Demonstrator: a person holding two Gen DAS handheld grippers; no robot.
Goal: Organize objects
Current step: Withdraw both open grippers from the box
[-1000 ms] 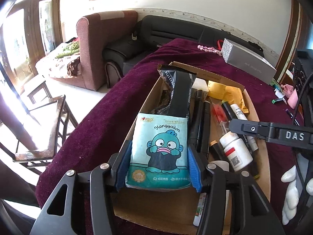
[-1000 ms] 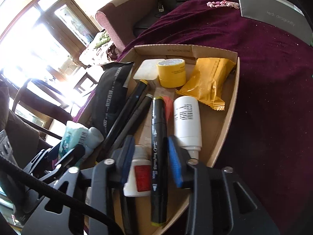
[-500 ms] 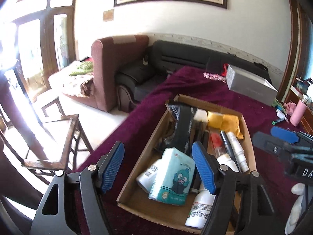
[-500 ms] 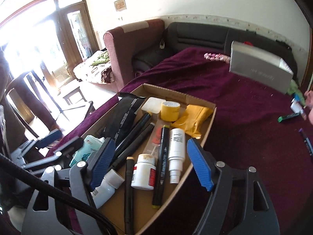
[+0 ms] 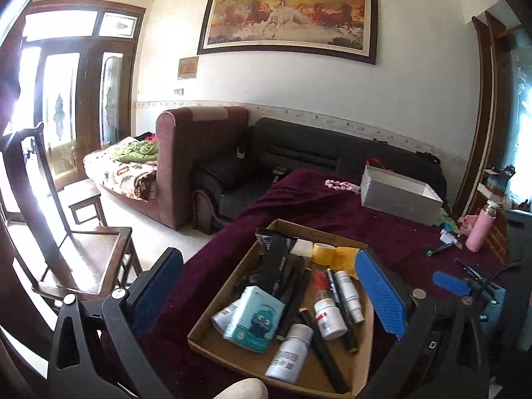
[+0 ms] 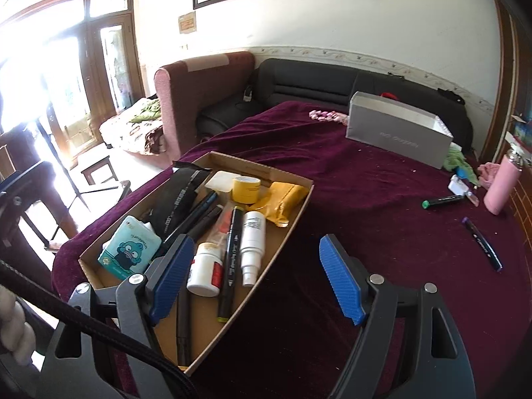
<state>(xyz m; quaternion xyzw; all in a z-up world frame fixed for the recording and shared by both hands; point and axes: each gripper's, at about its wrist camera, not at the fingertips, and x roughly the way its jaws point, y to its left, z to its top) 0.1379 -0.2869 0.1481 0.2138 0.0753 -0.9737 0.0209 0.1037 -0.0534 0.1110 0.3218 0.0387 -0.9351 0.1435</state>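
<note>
A shallow cardboard tray (image 5: 217, 349) (image 6: 289, 232) sits on the maroon tablecloth, filled with items. A teal cartoon tissue pack (image 5: 254, 319) (image 6: 129, 252) leans in its near left corner. Beside it lie white bottles (image 5: 289, 354) (image 6: 204, 271), black markers (image 6: 232, 259), a black pouch (image 6: 181, 196), yellow tape (image 6: 246, 189) and a yellow packet (image 6: 286, 199). My left gripper (image 5: 269, 296) is open and empty, raised above and behind the tray. My right gripper (image 6: 256, 279) is open and empty over the tray's right edge.
A grey box (image 6: 395, 136) stands at the table's far side. A green-capped marker (image 6: 442, 201), a purple marker (image 6: 482, 247) and a pink bottle (image 6: 500, 188) lie at right. A wooden chair (image 5: 83, 252) stands left of the table; sofas (image 5: 299, 159) behind.
My left gripper let go of the tissue pack, which now rests in the tray. Both grippers opened wide and pulled up and back from the tray.
</note>
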